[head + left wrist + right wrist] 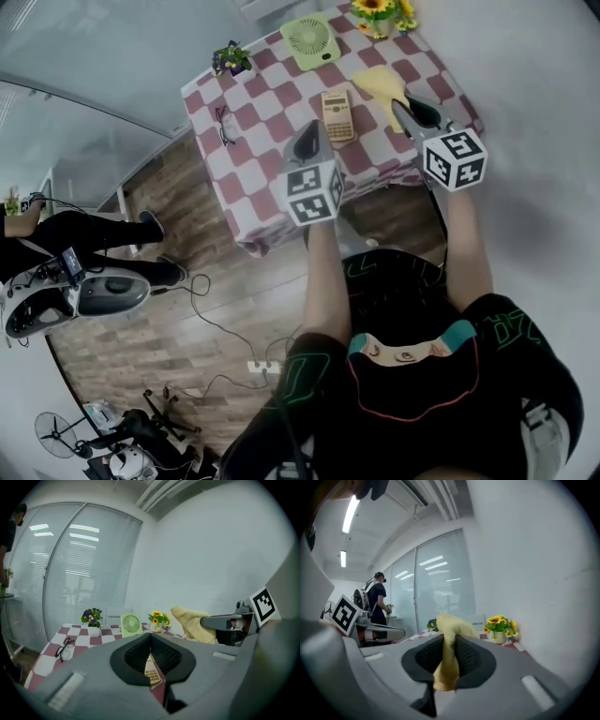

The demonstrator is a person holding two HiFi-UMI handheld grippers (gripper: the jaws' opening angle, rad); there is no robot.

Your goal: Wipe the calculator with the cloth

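A beige calculator (337, 114) lies flat on the red-and-white checked table (262, 94), near its middle. My left gripper (310, 129) hovers just left of it, shut with nothing between the jaws; in the left gripper view the calculator (151, 670) shows just beyond the closed tips. A yellow cloth (380, 82) lies right of the calculator, with one end lifted. My right gripper (406, 101) is shut on that cloth (447, 658), which hangs out through the jaws. The left gripper view shows the cloth (191, 620) raised above the table in the right gripper (220, 622).
At the table's far edge stand a green fan (310, 39), a sunflower pot (375, 11) and a purple flower pot (231, 59). Glasses (223, 124) lie at the left. A person (84, 230) sits left of the table; cables and a power strip (262, 367) cross the floor.
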